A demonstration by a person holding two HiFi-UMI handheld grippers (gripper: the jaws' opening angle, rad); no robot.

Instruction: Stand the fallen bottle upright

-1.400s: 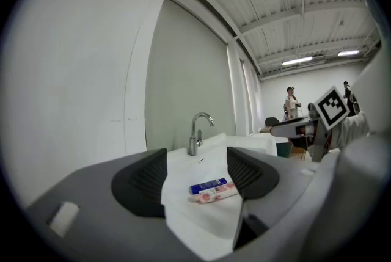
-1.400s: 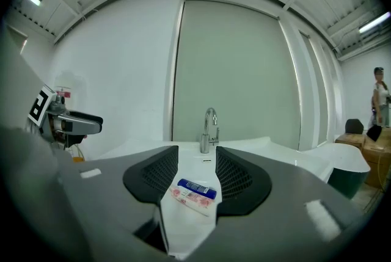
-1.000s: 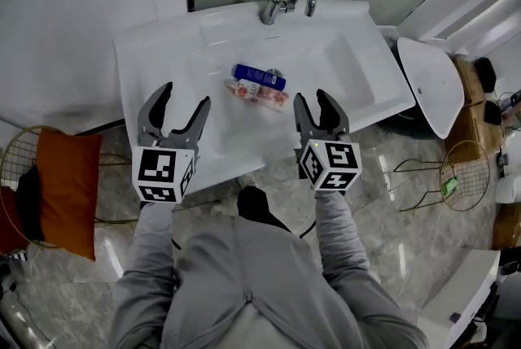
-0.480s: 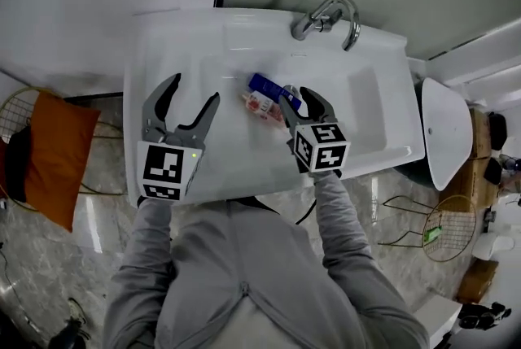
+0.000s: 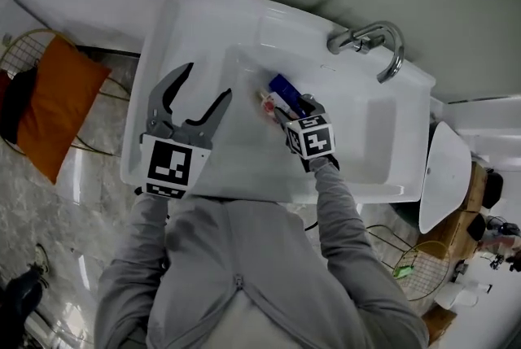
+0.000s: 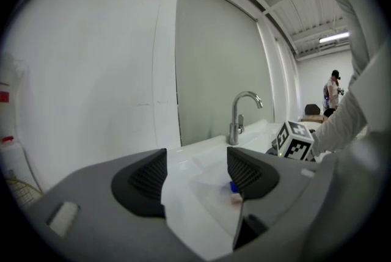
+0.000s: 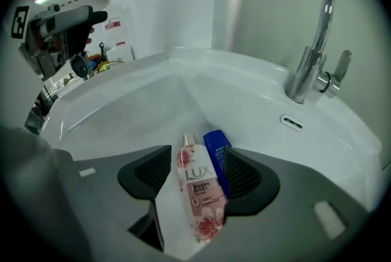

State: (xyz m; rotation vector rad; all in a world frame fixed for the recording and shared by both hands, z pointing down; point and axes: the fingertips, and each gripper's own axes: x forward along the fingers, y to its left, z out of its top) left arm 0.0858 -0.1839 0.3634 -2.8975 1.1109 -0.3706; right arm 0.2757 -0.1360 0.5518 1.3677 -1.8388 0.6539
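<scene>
Right gripper view: right gripper [image 7: 195, 174], jaws just opened apart, straddles the pink bottle [image 7: 198, 192] lying in the sink [image 7: 122, 114] beside a blue bottle [image 7: 215, 149], apparently not yet touching, lined up to grasp; left gripper [image 5: 206, 83] hovers open, empty.

Pink floral bottle [image 7: 198, 190], blue bottle [image 7: 215, 149], white sink [image 7: 122, 114], chrome tap [image 7: 308, 71], orange cushion [image 5: 61, 107].

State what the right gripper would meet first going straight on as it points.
Probably the pink bottle, lying in the sink between the jaws of the right gripper, which have just been opening.
</scene>
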